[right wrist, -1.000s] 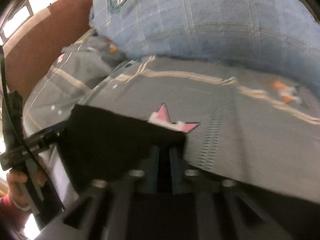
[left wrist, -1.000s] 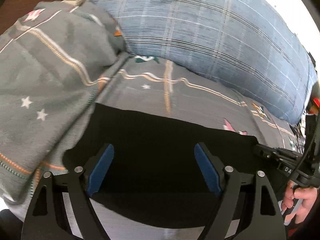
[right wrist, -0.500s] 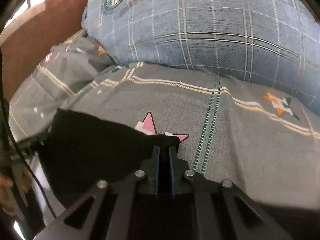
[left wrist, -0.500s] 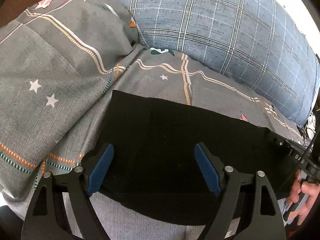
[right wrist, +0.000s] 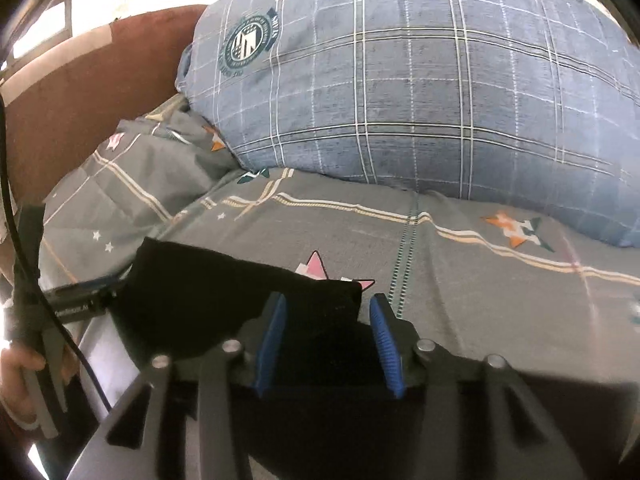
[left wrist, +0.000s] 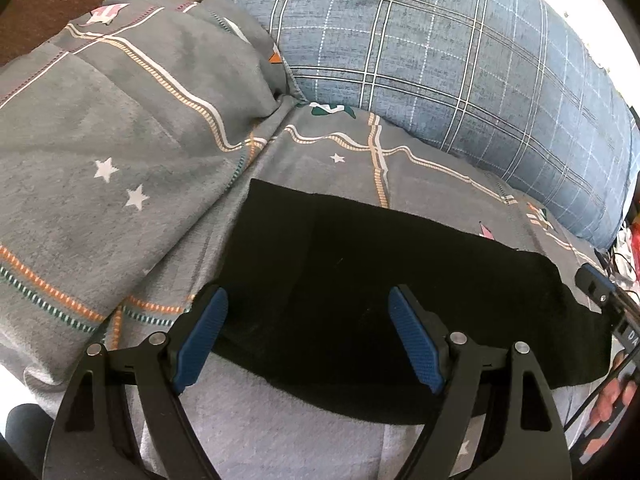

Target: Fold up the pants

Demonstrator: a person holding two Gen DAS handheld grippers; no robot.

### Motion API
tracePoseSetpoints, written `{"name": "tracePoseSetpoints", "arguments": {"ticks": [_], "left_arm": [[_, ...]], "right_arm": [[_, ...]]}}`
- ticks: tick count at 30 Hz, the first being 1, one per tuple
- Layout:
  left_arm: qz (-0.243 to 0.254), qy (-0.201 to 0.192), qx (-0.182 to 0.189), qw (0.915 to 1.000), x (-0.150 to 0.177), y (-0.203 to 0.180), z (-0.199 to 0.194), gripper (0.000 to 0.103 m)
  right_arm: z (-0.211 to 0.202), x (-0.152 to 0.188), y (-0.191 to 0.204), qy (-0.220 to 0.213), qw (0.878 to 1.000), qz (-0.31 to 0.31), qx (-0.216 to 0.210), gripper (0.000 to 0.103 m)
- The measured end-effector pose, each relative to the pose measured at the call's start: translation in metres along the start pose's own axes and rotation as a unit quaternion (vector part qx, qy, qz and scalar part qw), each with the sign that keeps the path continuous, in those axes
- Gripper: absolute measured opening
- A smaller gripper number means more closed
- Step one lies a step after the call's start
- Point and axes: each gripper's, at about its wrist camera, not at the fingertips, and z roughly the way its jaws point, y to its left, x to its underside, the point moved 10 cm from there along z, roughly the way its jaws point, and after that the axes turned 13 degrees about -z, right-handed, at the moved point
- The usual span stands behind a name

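Note:
The black pants (left wrist: 380, 280) lie folded in a flat band on the grey patterned bedsheet (left wrist: 420, 168). My left gripper (left wrist: 308, 336) is open, its blue pads wide apart over the near edge of the pants. In the right wrist view the pants (right wrist: 208, 296) lie at lower left. My right gripper (right wrist: 326, 340) is open, its blue pads standing either side of the pants' right corner. The right gripper also shows at the far right of the left wrist view (left wrist: 600, 288).
A big blue plaid pillow (right wrist: 420, 92) lies behind the pants. A grey quilt (left wrist: 100, 152) with stars is bunched at the left. A brown headboard (right wrist: 80, 92) stands at the far left. The other hand-held gripper (right wrist: 76, 304) shows at the left.
My right gripper was shut on the pants' corner and has now opened, letting it go. The pants have come to rest flat on the sheet. My left gripper stays open.

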Motion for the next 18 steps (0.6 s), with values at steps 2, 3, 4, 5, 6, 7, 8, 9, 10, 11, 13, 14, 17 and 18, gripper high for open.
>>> {"name": "tracePoseSetpoints", "arguments": {"ticks": [2, 3, 4, 5, 6, 7, 8, 9, 10, 11, 13, 14, 17, 18], "left_arm": [[-0.003, -0.002, -0.003, 1.0, 0.0, 0.003, -0.002, 0.083], [-0.005, -0.003, -0.003, 1.0, -0.001, 0.005, -0.003, 0.083], [-0.008, -0.003, -0.003, 1.0, -0.001, 0.007, -0.004, 0.083], [-0.011, -0.002, -0.005, 0.9999, -0.001, 0.01, -0.003, 0.083], [-0.013, -0.001, -0.008, 0.9999, -0.001, 0.012, -0.002, 0.083], [-0.014, 0.002, -0.012, 0.9998, 0.0, 0.015, 0.0, 0.083], [-0.015, 0.006, -0.016, 0.9998, 0.001, 0.017, 0.003, 0.083], [-0.016, 0.009, -0.018, 0.9997, 0.002, 0.02, 0.005, 0.083], [-0.015, 0.011, -0.02, 0.9996, 0.002, 0.021, 0.006, 0.083], [-0.014, 0.016, -0.023, 0.9995, 0.003, 0.023, 0.009, 0.083], [-0.017, 0.023, -0.022, 0.9993, 0.005, 0.026, 0.012, 0.083], [-0.02, 0.023, -0.02, 0.9993, 0.005, 0.027, 0.012, 0.083], [-0.025, 0.017, -0.017, 0.9994, 0.001, 0.029, 0.008, 0.083], [-0.027, 0.015, -0.015, 0.9994, -0.001, 0.029, 0.007, 0.083]], "right_arm": [[-0.005, -0.001, 0.001, -0.005, 1.0, 0.005, -0.008, 0.045], [-0.007, -0.001, 0.006, -0.01, 1.0, 0.006, -0.02, 0.045], [-0.008, -0.001, 0.01, -0.011, 1.0, 0.005, -0.029, 0.045], [-0.009, 0.0, 0.015, -0.01, 0.999, 0.002, -0.037, 0.045], [-0.006, 0.001, 0.021, -0.006, 0.999, -0.002, -0.049, 0.044], [-0.001, 0.002, 0.028, 0.001, 0.998, -0.006, -0.06, 0.043], [0.004, 0.004, 0.031, 0.006, 0.998, -0.008, -0.066, 0.039], [0.015, 0.007, 0.032, 0.016, 0.998, -0.005, -0.067, 0.036], [0.025, 0.011, 0.029, 0.03, 0.998, 0.001, -0.062, 0.029], [0.033, 0.015, 0.025, 0.04, 0.998, 0.007, -0.057, 0.025], [0.045, 0.022, 0.019, 0.062, 0.996, 0.025, -0.055, 0.022], [0.044, 0.022, 0.019, 0.06, 0.996, 0.028, -0.056, 0.023], [0.029, 0.014, 0.034, 0.042, 0.997, 0.006, -0.066, 0.029], [0.025, 0.013, 0.043, 0.039, 0.997, -0.004, -0.073, 0.029]]}}
